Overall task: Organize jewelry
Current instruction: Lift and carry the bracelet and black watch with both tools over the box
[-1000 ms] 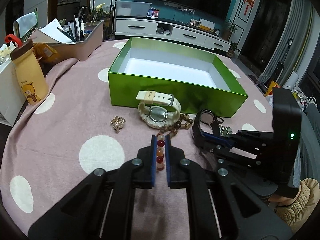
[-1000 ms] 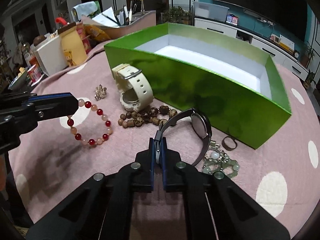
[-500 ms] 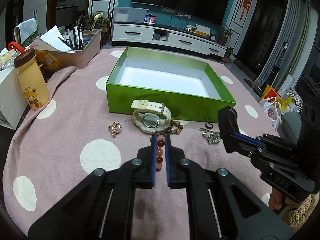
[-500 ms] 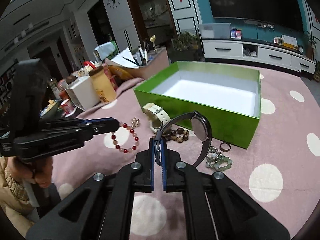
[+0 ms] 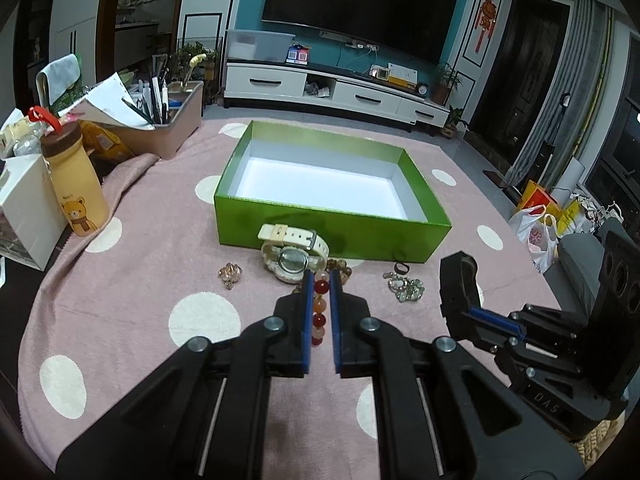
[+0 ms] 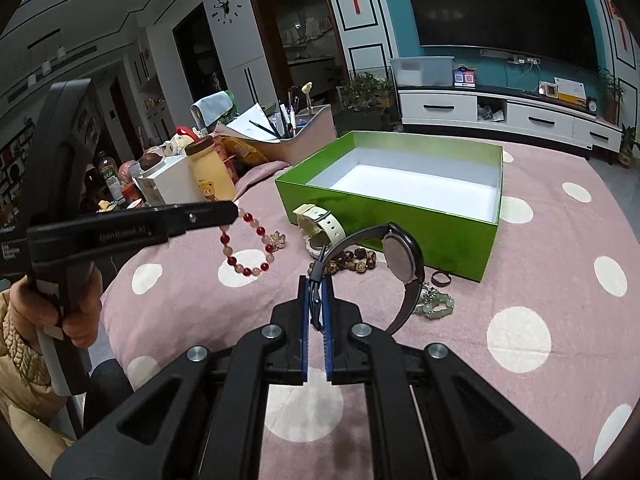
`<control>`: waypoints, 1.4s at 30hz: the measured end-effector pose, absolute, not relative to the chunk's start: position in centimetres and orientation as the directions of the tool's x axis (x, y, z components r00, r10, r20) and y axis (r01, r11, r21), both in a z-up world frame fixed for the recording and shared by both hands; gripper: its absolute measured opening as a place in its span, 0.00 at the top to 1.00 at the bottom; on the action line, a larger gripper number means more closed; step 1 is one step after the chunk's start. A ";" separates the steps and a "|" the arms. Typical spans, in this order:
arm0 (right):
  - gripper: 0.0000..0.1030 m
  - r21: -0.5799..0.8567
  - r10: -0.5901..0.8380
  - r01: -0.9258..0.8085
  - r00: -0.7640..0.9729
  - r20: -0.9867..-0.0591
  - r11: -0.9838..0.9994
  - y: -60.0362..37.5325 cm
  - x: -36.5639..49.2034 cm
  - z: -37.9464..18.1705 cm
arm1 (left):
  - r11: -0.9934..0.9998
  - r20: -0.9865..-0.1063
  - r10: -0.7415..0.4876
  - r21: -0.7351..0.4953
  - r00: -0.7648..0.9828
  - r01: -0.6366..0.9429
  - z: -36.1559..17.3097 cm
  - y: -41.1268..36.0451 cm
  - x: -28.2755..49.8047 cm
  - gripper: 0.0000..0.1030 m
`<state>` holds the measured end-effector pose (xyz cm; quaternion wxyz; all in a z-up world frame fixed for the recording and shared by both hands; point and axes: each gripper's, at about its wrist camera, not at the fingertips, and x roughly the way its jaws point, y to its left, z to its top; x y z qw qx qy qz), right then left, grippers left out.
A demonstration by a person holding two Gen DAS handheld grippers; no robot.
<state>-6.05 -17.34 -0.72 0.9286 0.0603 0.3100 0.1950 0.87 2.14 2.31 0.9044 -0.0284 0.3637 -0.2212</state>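
Note:
My left gripper [image 5: 321,280] is shut on a red and pale bead bracelet [image 5: 319,312], which hangs off the table from its tip as a loop [image 6: 246,244] in the right wrist view. My right gripper [image 6: 317,280] is shut on the strap of a black watch [image 6: 400,258], lifted above the cloth. An open green box [image 5: 332,224] with a white inside stands empty beyond both. In front of it lie a cream watch [image 5: 294,246], a brown bead bracelet [image 6: 356,260], a pale green bead bracelet [image 6: 436,304], a small dark ring [image 6: 441,279] and a gold brooch [image 5: 229,274].
A pink cloth with cream dots [image 5: 132,292] covers the round table. At its left stand a yellow bear bottle [image 5: 76,184], a white box [image 5: 28,212] and a bin of pens and papers [image 5: 160,120]. A hand [image 6: 76,312] holds the left gripper's handle.
Both grippers have risen and drawn back from the box, lifting the bead bracelet and the black watch off the cloth. The right gripper swung out to the right.

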 end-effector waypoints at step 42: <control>0.95 0.216 0.291 -0.211 0.837 -0.463 0.953 -21.3 2.0 2.6 | 0.927 -0.577 -0.346 -0.091 0.740 0.363 8.0 -3.7 12.3 0.93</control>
